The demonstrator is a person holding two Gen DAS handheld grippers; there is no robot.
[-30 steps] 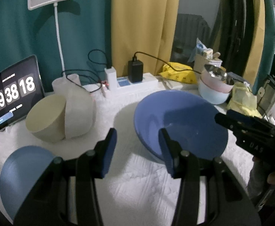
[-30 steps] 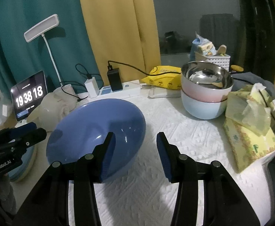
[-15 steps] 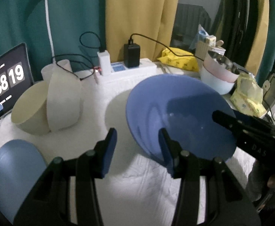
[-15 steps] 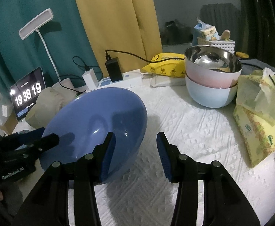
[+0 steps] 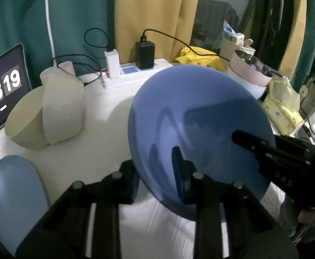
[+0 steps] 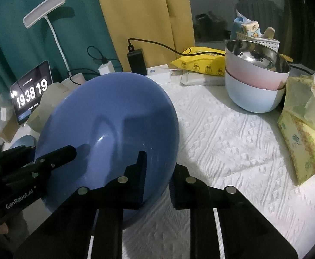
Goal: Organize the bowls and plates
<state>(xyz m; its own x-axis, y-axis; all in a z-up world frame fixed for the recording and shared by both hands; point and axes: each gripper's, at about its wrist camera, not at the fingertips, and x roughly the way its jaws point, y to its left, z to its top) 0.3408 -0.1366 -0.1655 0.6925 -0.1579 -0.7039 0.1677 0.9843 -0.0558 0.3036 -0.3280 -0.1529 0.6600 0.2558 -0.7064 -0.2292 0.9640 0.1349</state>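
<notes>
A large blue bowl (image 5: 200, 116) stands on the white cloth, tilted in both views; it also shows in the right wrist view (image 6: 114, 116). My left gripper (image 5: 155, 172) is open and straddles the bowl's near rim, one finger inside and one outside. My right gripper (image 6: 157, 172) is open and straddles the rim on the other side. A beige bowl (image 5: 25, 120) and a cream bowl (image 5: 62, 108) lie on their sides at left. A light blue plate (image 5: 10, 196) lies at front left. A stack of bowls (image 6: 254, 82), steel, pink and pale blue, stands at back right.
A tablet clock (image 6: 31, 92) and a desk lamp (image 6: 44, 8) stand at back left. A power strip with chargers (image 5: 136, 69) and cables runs along the back. A yellow packet (image 6: 200, 62) and a tissue pack (image 6: 304, 133) sit at right.
Both grippers have moved forward onto the blue bowl's rim, each with one finger inside it. The bowl now fills more of both views and looks more tilted.
</notes>
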